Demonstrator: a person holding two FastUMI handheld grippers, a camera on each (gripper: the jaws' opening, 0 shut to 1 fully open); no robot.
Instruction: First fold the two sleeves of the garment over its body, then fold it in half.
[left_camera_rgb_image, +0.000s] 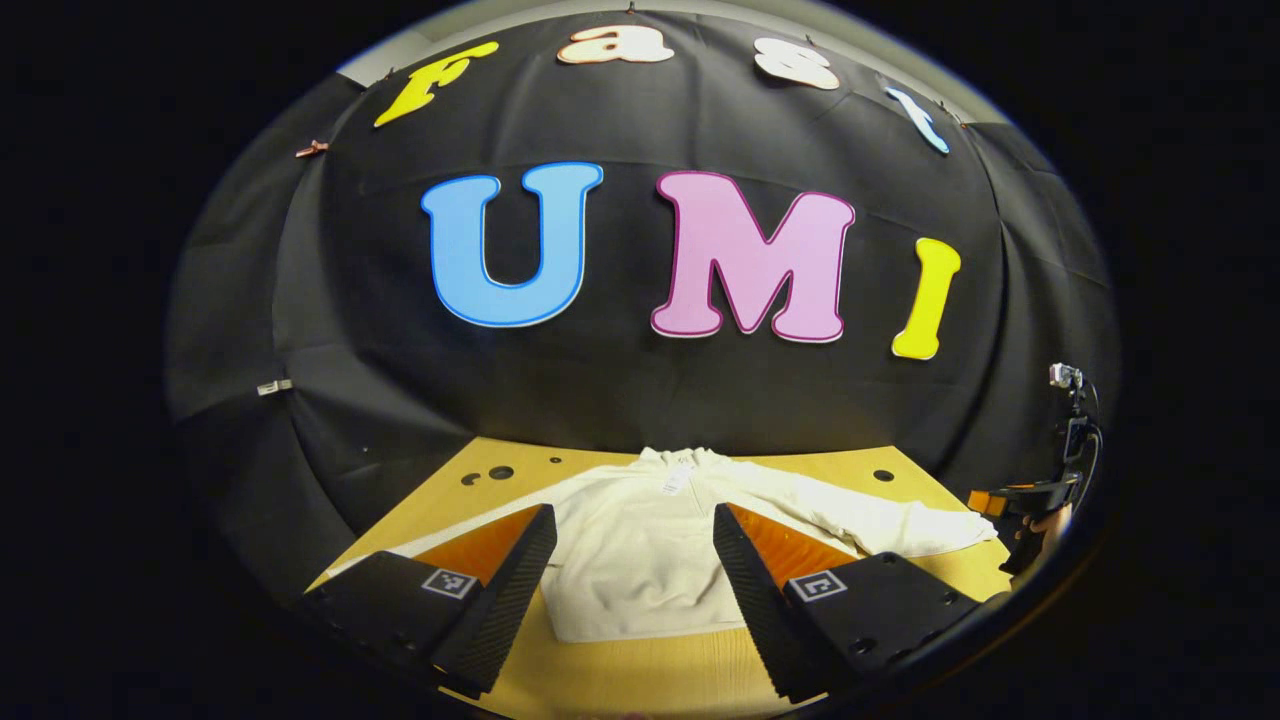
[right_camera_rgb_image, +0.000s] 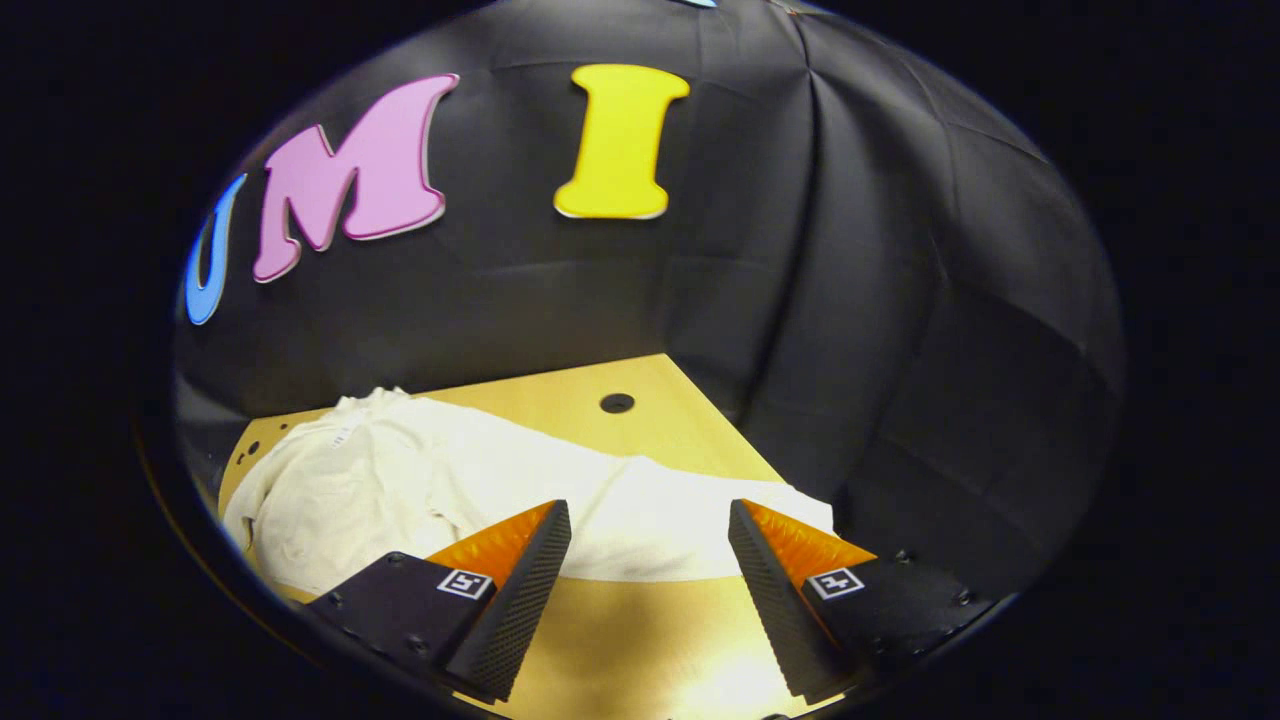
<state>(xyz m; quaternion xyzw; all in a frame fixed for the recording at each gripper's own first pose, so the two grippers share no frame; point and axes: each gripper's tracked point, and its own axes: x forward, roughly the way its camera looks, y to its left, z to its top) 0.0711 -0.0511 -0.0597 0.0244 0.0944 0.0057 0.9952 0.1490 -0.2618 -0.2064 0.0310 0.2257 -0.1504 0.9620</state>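
A cream long-sleeved garment (left_camera_rgb_image: 640, 545) lies flat on the wooden table (left_camera_rgb_image: 640, 675), collar toward the far wall and both sleeves spread outward. My left gripper (left_camera_rgb_image: 635, 590) hovers open above the garment's lower body, its fingers wide apart and holding nothing. The right sleeve (left_camera_rgb_image: 900, 520) stretches toward the other gripper (left_camera_rgb_image: 1040, 500), held by a hand at the table's right edge. In the right gripper view the garment (right_camera_rgb_image: 400, 480) spreads to the left and its sleeve (right_camera_rgb_image: 660, 520) runs across between the fingers. My right gripper (right_camera_rgb_image: 645, 590) is open above that sleeve's end, gripping nothing.
The black cloth wall closes the table at the back and on both sides. Round holes (left_camera_rgb_image: 500, 472) (right_camera_rgb_image: 617, 403) mark the tabletop near the far corners. Bare wood (right_camera_rgb_image: 640, 640) lies in front of the sleeve.
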